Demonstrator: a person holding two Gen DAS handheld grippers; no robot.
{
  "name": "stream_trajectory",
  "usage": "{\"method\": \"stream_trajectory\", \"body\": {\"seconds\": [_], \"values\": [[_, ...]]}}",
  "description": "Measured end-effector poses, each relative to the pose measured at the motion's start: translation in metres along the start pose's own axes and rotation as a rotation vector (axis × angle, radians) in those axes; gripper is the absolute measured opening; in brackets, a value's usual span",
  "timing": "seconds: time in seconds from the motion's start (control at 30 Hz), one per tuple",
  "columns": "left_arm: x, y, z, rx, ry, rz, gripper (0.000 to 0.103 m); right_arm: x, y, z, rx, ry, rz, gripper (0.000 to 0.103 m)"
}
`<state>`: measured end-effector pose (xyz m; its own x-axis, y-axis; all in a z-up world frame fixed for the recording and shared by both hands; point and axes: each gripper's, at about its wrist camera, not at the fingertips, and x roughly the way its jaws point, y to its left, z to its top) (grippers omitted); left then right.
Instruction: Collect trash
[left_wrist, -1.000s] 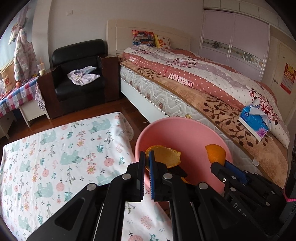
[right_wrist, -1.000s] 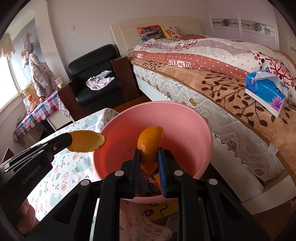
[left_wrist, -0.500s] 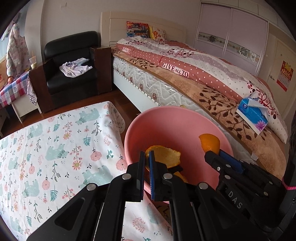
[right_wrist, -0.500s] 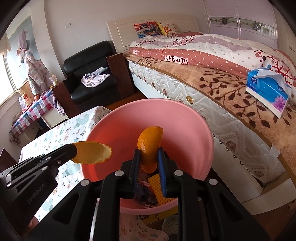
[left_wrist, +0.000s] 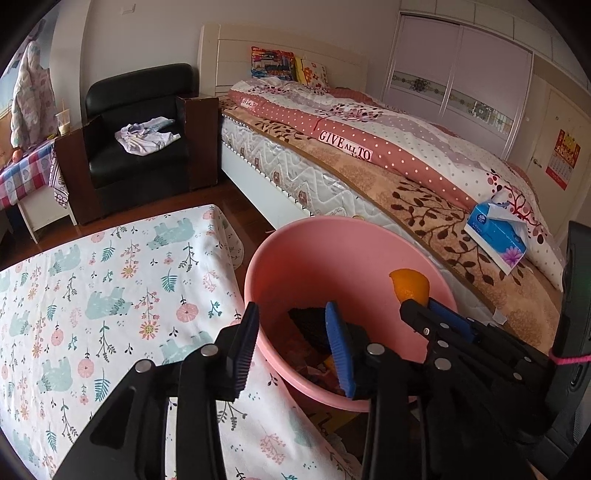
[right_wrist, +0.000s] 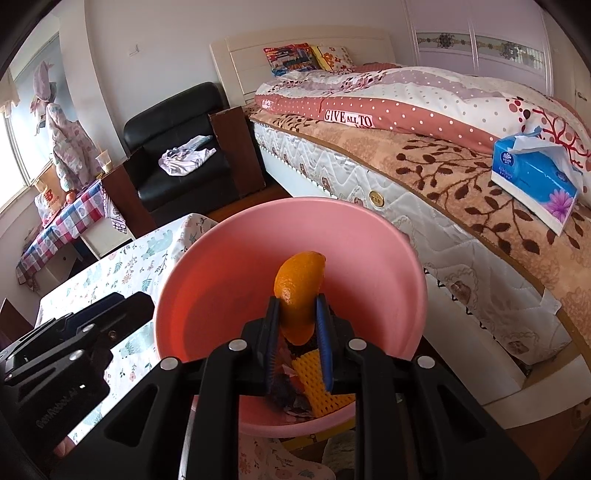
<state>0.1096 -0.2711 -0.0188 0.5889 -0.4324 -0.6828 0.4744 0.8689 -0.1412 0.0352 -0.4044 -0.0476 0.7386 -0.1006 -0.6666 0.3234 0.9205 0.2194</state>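
The bed (left_wrist: 369, 155) fills the far side of the room, and its dotted red quilt carries a white strip reading "GIVE ALL TO" (left_wrist: 345, 144). The table with a floral, bear-printed cloth (left_wrist: 92, 295) stands in front of it. The pink basin (right_wrist: 369, 251) sits just off the table's corner, beside the mattress. A blue tissue box (right_wrist: 535, 184) lies on the brown leaf-patterned blanket; its logo is too small to read. Pale lettering on the left tool's body in the right wrist view is blurred.

Inside the basin, dark scraps and a yellow foam net (right_wrist: 314, 384) lie on the bottom.

The right gripper (right_wrist: 297, 325) clamps a curved piece of orange peel (right_wrist: 299, 288), bright and glossy, standing upright between its pads above the basin's hollow.

The left gripper (left_wrist: 291, 343) is opening, its jaws apart over the basin's near rim with nothing between them.
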Motion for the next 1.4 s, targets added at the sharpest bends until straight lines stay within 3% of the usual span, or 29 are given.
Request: {"method": "stream_trajectory", "body": {"seconds": [0.17, 0.33, 1.3, 1.37, 1.4], "values": [[-0.004, 0.004, -0.001, -0.013, -0.005, 0.010, 0.040, 0.000, 0.001, 0.000, -0.008, 0.001, -0.003, 0.025], [-0.009, 0.007, -0.003, -0.025, -0.005, 0.014, 0.041, -0.005, 0.003, 0.000, -0.015, -0.015, 0.002, 0.040], [-0.066, 0.020, -0.023, -0.036, -0.044, 0.068, 0.041, -0.059, 0.032, -0.016, -0.059, -0.059, 0.035, 0.041], [-0.071, 0.022, -0.024, -0.042, -0.049, 0.068, 0.041, -0.064, 0.037, -0.019, -0.070, -0.062, 0.040, 0.043], [-0.074, 0.023, -0.025, -0.045, -0.052, 0.069, 0.041, -0.067, 0.040, -0.020, -0.076, -0.068, 0.043, 0.050]]}}
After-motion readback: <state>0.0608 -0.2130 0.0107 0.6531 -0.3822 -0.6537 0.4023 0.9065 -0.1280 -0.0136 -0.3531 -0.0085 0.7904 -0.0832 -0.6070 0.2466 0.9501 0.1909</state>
